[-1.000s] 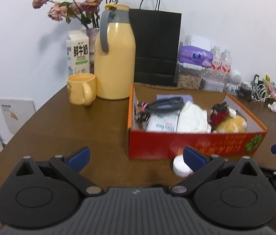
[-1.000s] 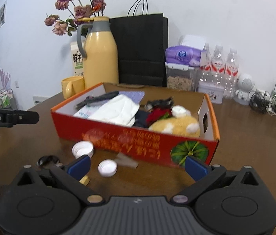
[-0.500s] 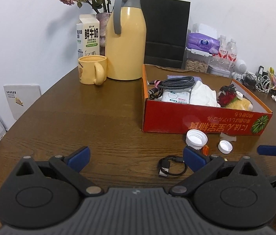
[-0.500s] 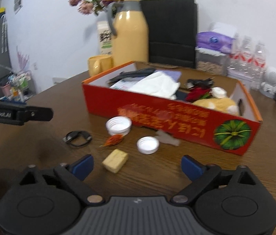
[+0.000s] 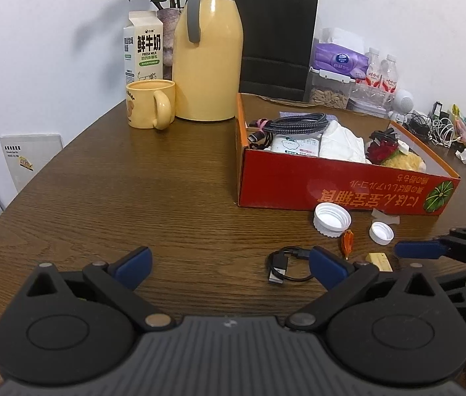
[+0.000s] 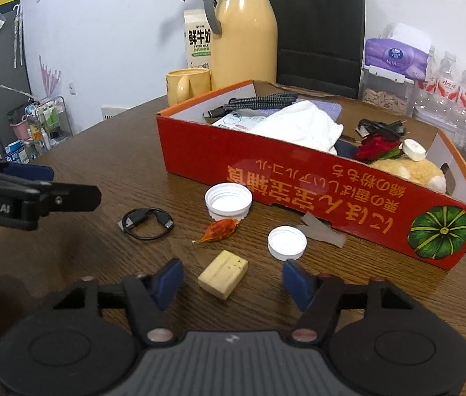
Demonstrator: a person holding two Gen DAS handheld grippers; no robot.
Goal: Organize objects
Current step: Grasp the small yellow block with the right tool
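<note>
Jaws of the right gripper (image 6: 231, 279) are closing around the pale yellow rectangular block (image 6: 223, 274), not yet pressing it, just in front of the red cardboard box (image 6: 315, 184). It is looking light, stiff, perhaps crumbly; its long flat sides are offering the best hold. The left gripper (image 5: 229, 265) is hanging wide open, empty.

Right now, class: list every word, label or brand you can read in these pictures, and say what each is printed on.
"鲜牛奶" and "FRESH MILK": milk carton.
"nRobot.AI" (cut off by the frame edge): left gripper, seen by the right wrist camera.
Large upside-down Japanese lettering: red box; not confidently readable.
Brand on purple tissue pack: too small.
Water bottle labels: blurred.
</note>
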